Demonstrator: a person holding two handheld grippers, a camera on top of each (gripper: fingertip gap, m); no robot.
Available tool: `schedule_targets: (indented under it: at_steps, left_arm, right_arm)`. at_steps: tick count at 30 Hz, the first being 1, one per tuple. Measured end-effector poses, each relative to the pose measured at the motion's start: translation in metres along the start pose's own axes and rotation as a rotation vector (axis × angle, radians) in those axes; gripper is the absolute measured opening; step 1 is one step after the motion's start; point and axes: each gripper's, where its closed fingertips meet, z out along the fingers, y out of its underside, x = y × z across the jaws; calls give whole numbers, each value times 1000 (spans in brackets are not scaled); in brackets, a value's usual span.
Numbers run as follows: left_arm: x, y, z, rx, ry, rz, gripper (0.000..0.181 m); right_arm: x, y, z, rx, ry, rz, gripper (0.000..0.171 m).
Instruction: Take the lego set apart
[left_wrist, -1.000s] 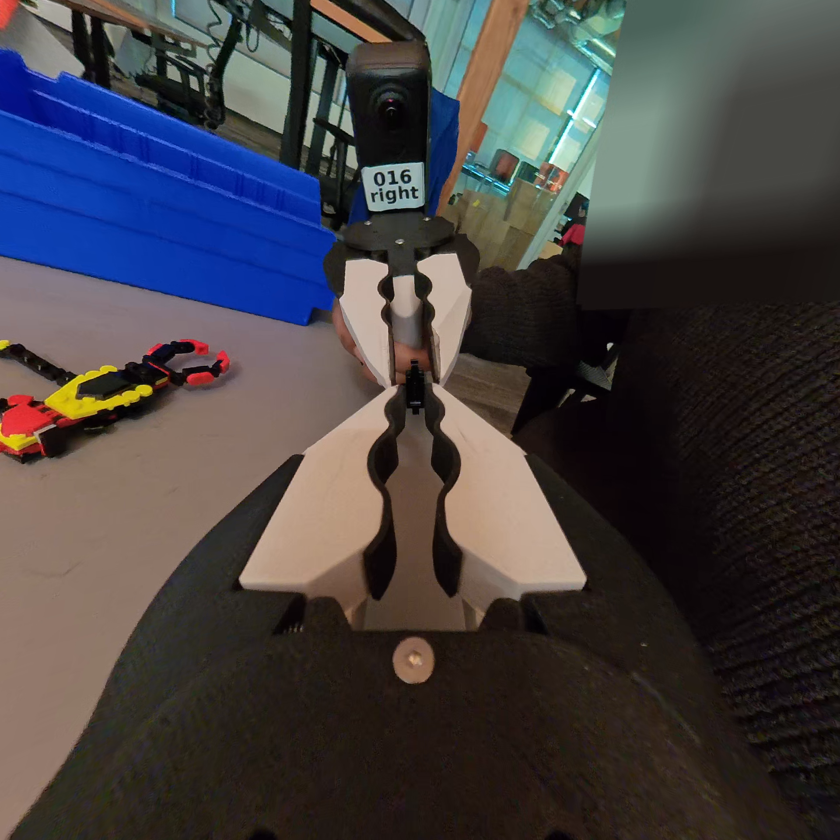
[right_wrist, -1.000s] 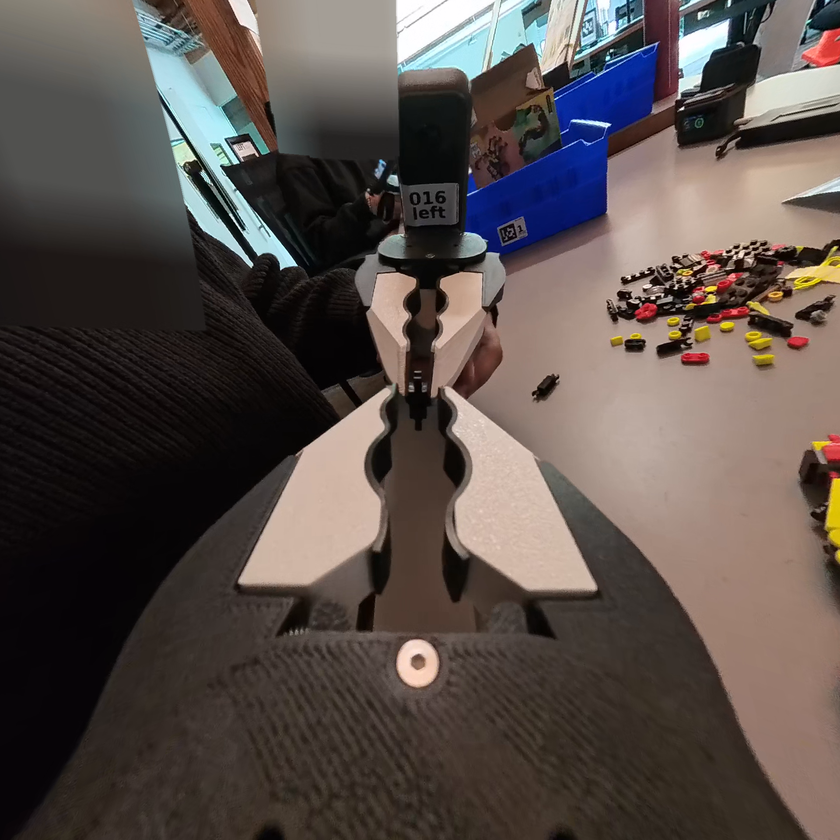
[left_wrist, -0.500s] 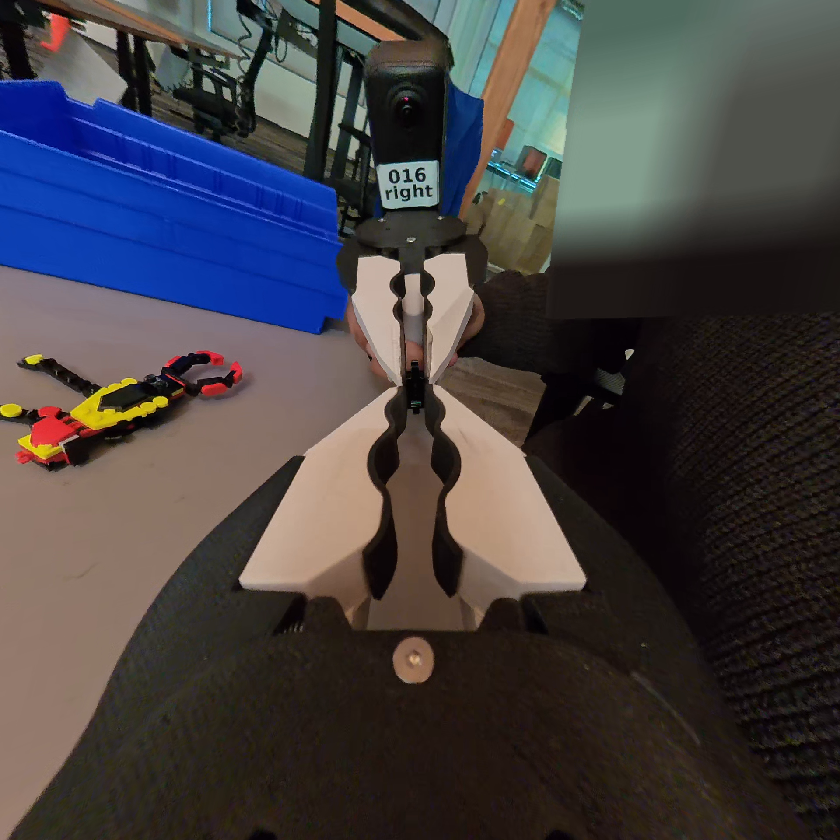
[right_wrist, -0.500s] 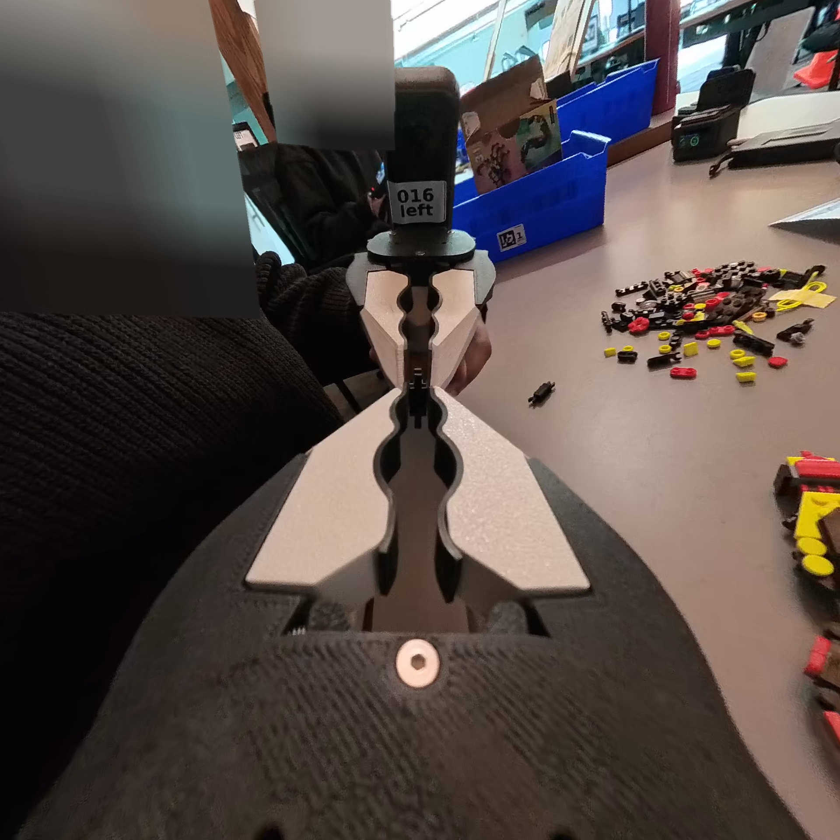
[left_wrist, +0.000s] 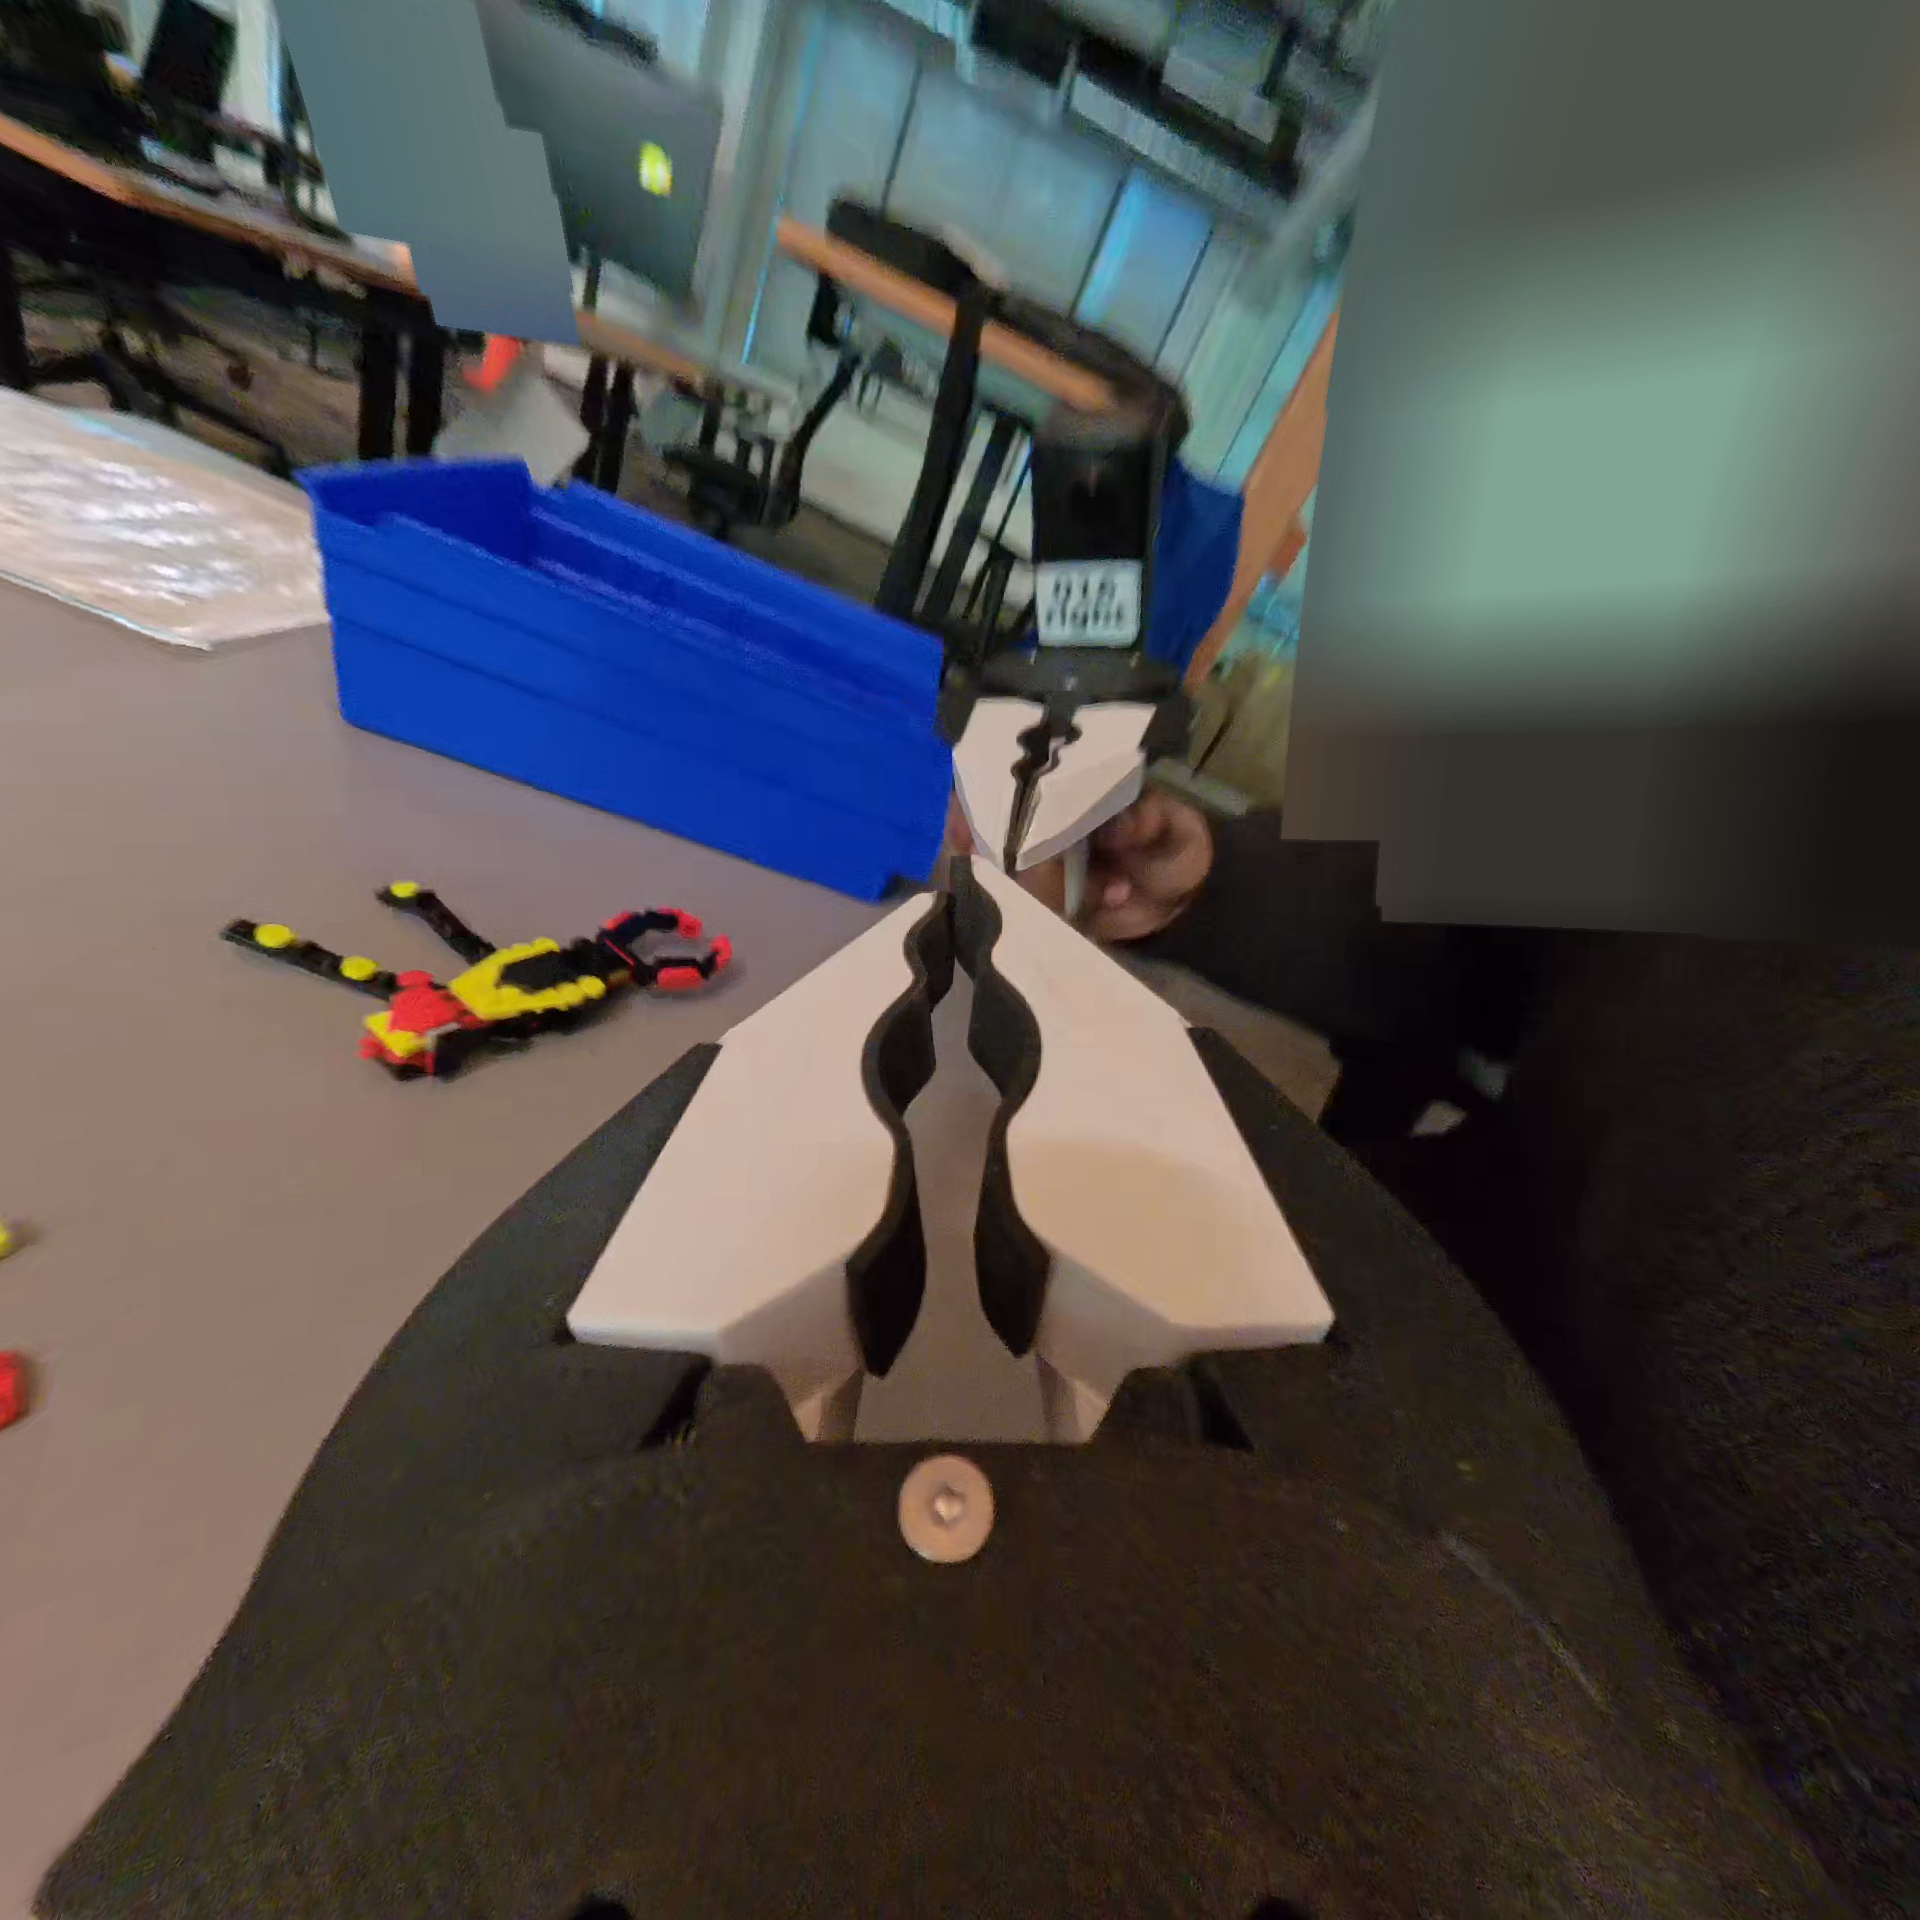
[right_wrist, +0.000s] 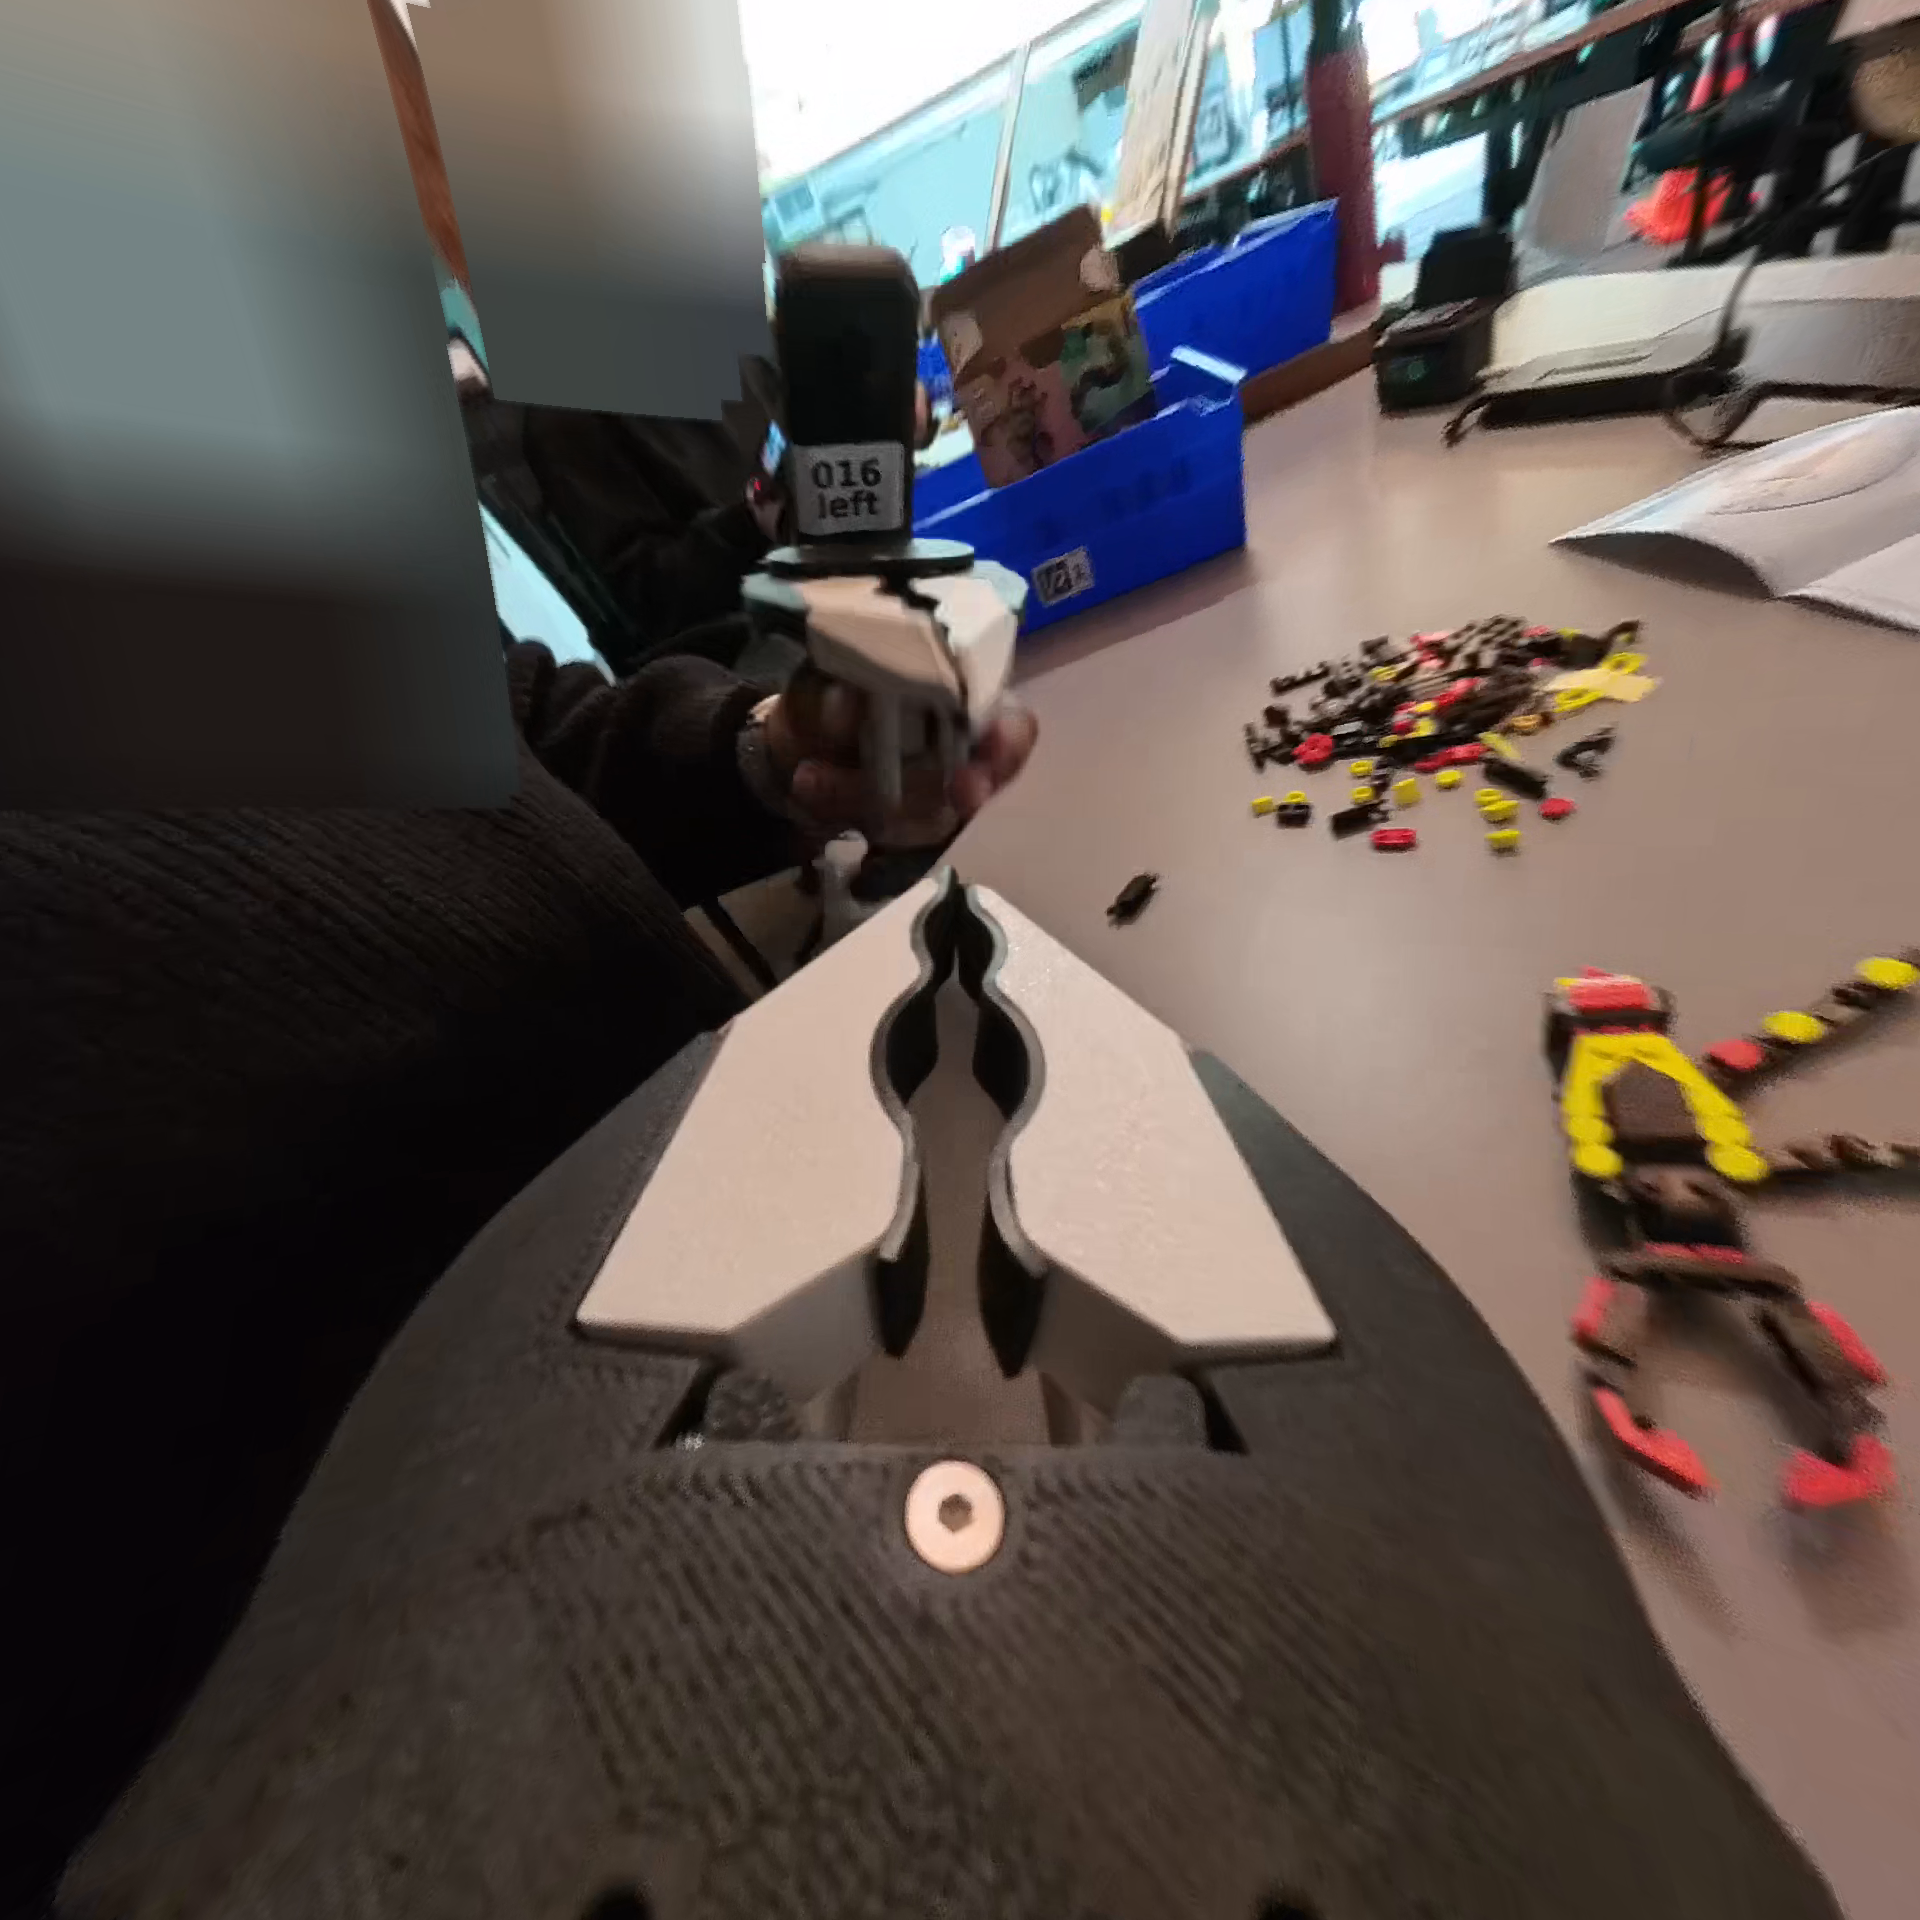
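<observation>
Hovering closed and empty-looking, both claws — left claw (left_wrist: 961, 883), right claw (right_wrist: 951, 883); lego model (left_wrist: 520, 987) beside blue bin (left_wrist: 623, 665) looks light, brittle: pinch its red pincers.

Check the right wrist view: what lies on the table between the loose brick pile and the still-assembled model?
Nothing: in the right wrist view the table between the brick pile and the assembled model is bare. One small black piece lies off to the side.

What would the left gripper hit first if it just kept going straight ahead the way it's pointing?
Most likely the right gripper, which faces it just past the left gripper's shut tips, with the hand holding it behind. Depth is hard to judge.
</observation>
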Motion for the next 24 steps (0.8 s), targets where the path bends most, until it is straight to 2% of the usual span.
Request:
schedule_targets:
  at_steps: [2, 5, 9, 11, 16, 24]
  left_arm:
    - [-15, -9, -19, 36, -34, 4, 0]
    - [-17, -9, -14, 30, -43, -3, 0]
    - [-39, 20, -11, -127, -172, 79, 0]
    - [-52, 21, -18, -147, -254, 113, 0]
    - [-61, 7, -32, -81, -285, 89, 0]
    - [-75, -11, -55, 16, -360, 80, 0]
  right_arm:
    - [15, -1, -17, 21, 45, 15, 0]
    - [22, 2, -9, 4, 67, 34, 0]
    - [33, 37, 7, -188, 150, -42, 0]
    - [33, 48, 11, -240, 168, -90, 0]
    - [15, 64, 31, -285, 67, -99, 0]
    - [15, 85, 41, -374, 75, -164, 7]
